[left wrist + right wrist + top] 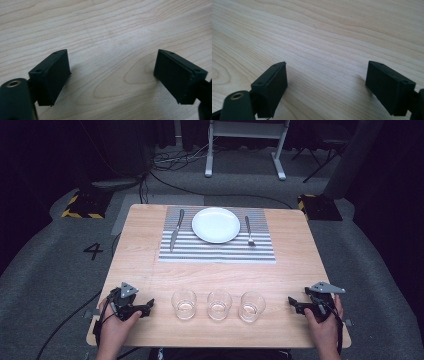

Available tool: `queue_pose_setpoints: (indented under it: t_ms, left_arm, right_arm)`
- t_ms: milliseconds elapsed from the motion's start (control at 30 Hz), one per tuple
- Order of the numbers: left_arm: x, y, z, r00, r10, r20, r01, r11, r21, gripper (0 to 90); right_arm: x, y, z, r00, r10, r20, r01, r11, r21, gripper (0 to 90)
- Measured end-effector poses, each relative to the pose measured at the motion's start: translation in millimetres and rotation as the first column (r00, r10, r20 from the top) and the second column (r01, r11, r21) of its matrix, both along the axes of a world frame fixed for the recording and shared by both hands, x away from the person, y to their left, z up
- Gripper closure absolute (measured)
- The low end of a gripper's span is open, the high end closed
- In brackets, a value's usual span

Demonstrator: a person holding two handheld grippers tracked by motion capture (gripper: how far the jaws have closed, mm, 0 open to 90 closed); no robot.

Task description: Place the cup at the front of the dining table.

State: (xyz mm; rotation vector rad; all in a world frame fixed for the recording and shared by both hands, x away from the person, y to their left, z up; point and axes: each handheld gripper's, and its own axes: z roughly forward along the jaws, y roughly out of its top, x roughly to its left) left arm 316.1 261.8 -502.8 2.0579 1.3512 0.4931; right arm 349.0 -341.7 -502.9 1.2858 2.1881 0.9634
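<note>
Clear glass is what you will be handling: three tumblers stand in a row near the near edge of the worktop point(150, 280), the left glass point(184, 304), the middle glass point(219, 304) and the right glass point(251, 306), upright, close together but apart. Your left gripper point(148, 306) rests on the wood just left of the row, jaws spread wide with nothing between them; the left gripper view confirms bare wood grain between the pads point(56, 75). Your right gripper point(292, 304) sits just right of the row, likewise spread and empty. Judgement: the tumblers are rigid, light, smooth-walled and breakable, so they will likely slip under a loose pinch and tip if nudged at the rim; take each across the wall around mid-height, jaws square to it, with moderate squeeze. Farther off, a striped placemat point(217, 251) carries a white plate point(216, 225), a knife point(176, 229) on its left and a fork point(248, 231) on its right. Hard to make out: whether the glasses hold any liquid, and how thick their bases are. Your forearms are cut off at the bottom edge.
</note>
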Motion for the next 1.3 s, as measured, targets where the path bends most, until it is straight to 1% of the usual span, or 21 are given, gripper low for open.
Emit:
queue_pose_setpoints:
  t_ms: [67, 200, 267, 300, 333, 367, 400, 467, 500, 533, 567, 600, 633, 667, 733, 867, 933, 1067, 1167, 1267, 1300]
  left_arm:
    - [0.0, -0.5, -0.6, 1.0, 0.002, 0.004, -0.002, 1.0, -0.004, 12.0]
    - [-0.9, -0.4, -0.7, 0.9999, 0.006, 0.009, -0.006, 0.9999, -0.009, 12.7]
    - [-2.0, 0.5, -0.1, 0.9999, 0.008, 0.014, -0.008, 0.9998, -0.016, 19.3]
    - [-2.4, 1.3, -0.1, 0.9997, 0.013, 0.023, -0.012, 0.9998, -0.017, 19.3]
    - [-2.8, 2.0, 0.0, 0.9995, 0.013, 0.027, -0.013, 0.9997, -0.023, 25.8]
    - [-2.8, 2.7, 0.3, 0.9994, 0.015, 0.031, -0.014, 0.9996, -0.025, 25.8]
    - [-3.0, 4.2, 2.7, 0.9993, 0.018, 0.033, -0.017, 0.9988, -0.045, 28.3]
    - [-4.1, 5.5, 8.6, 0.9988, 0.02, 0.045, -0.016, 0.9975, -0.068, 28.0]
    - [-4.1, 5.5, 8.6, 0.9988, 0.02, 0.045, -0.016, 0.9975, -0.068, 28.0]
    - [-6.0, 5.8, 14.6, 0.9988, 0.008, 0.049, -0.004, 0.9972, -0.075, 27.8]
    - [-6.0, 5.8, 14.6, 0.9988, 0.008, 0.049, -0.004, 0.9972, -0.075, 27.7]
    - [-7.7, 5.2, 18.2, 0.9985, 0.001, 0.055, 0.003, 0.9974, -0.072, 27.7]
    - [-9.0, 5.2, 21.0, 0.9988, -0.011, 0.049, 0.014, 0.9976, -0.067, 27.5]
    - [-11.0, 3.9, 23.9, 0.9984, -0.01, 0.056, 0.014, 0.9971, -0.075, 27.2]
    - [-13.9, 2.6, 28.9, 0.9981, -0.025, 0.057, 0.029, 0.9966, -0.076, 27.1]
    - [-19.4, -2.2, 41.2, 0.996, -0.059, 0.067, 0.064, 0.9961, -0.062, 26.4]
    - [-20.2, -3.9, 43.6, 0.9953, -0.066, 0.071, 0.07, 0.9959, -0.057, 26.3]
    - [-21.9, -12.2, 51.0, 0.9906, -0.101, 0.092, 0.106, 0.9931, -0.051, 25.9]
    - [-21.4, -21.3, 54.6, 0.9859, -0.144, 0.086, 0.148, 0.9875, -0.053, 25.0]
    - [-24.3, -30.0, 64.0, 0.9785, -0.178, 0.104, 0.184, 0.9818, -0.048, 24.9]
    - [-24.3, -30.0, 64.0, 0.9785, -0.178, 0.104, 0.184, 0.9818, -0.048, 24.9]
  right_arm:
    - [0.5, 0.4, -0.1, 1.0, 0.0, -0.001, 0.0, 1.0, -0.002, 16.7]
    - [0.9, 0.0, 0.1, 1.0, 0.004, -0.004, -0.004, 1.0, -0.003, 16.5]
    - [0.9, 0.0, 0.0, 1.0, 0.004, -0.003, -0.004, 1.0, -0.003, 16.6]
    - [0.9, 0.0, 0.0, 1.0, 0.004, -0.003, -0.004, 1.0, -0.003, 16.6]
    - [0.9, 0.0, 0.0, 1.0, 0.004, -0.003, -0.004, 1.0, -0.004, 16.6]
    - [0.9, 0.0, 0.0, 1.0, 0.004, -0.003, -0.004, 1.0, -0.004, 16.6]
    - [0.9, 0.0, 0.0, 1.0, 0.004, -0.003, -0.004, 1.0, -0.004, 16.6]
    - [0.9, 0.0, 0.0, 1.0, 0.004, -0.003, -0.004, 1.0, -0.004, 16.6]
    - [0.9, 0.0, 0.0, 1.0, 0.004, -0.003, -0.004, 1.0, -0.004, 16.6]
    - [0.9, 0.0, 0.0, 1.0, 0.004, -0.003, -0.004, 1.0, -0.004, 16.6]
    - [0.9, 0.0, 0.0, 1.0, 0.004, -0.003, -0.004, 1.0, -0.004, 16.6]
    - [0.9, 0.0, 0.0, 1.0, 0.004, -0.003, -0.004, 1.0, -0.004, 16.6]
    - [0.9, 0.0, 0.0, 1.0, 0.004, -0.003, -0.004, 1.0, -0.004, 16.6]
    - [0.9, 0.1, 0.0, 1.0, 0.003, -0.003, -0.003, 1.0, -0.004, 16.6]
    - [0.9, 0.0, 0.0, 1.0, 0.004, -0.003, -0.004, 1.0, -0.004, 16.6]
    - [0.9, 0.1, -0.1, 1.0, 0.002, -0.001, -0.002, 1.0, -0.004, 16.6]
    - [0.9, 0.0, 0.0, 1.0, 0.004, -0.003, -0.004, 1.0, -0.004, 16.6]
    - [0.9, 0.0, 0.0, 1.0, 0.004, -0.003, -0.004, 1.0, -0.004, 16.6]
    - [0.9, 0.1, -0.1, 1.0, 0.002, -0.001, -0.002, 1.0, -0.004, 16.6]
    - [0.9, 0.1, -0.1, 1.0, 0.002, -0.001, -0.002, 1.0, -0.004, 16.6]
    - [0.9, 0.1, -0.1, 1.0, 0.003, -0.002, -0.003, 1.0, -0.004, 16.6]
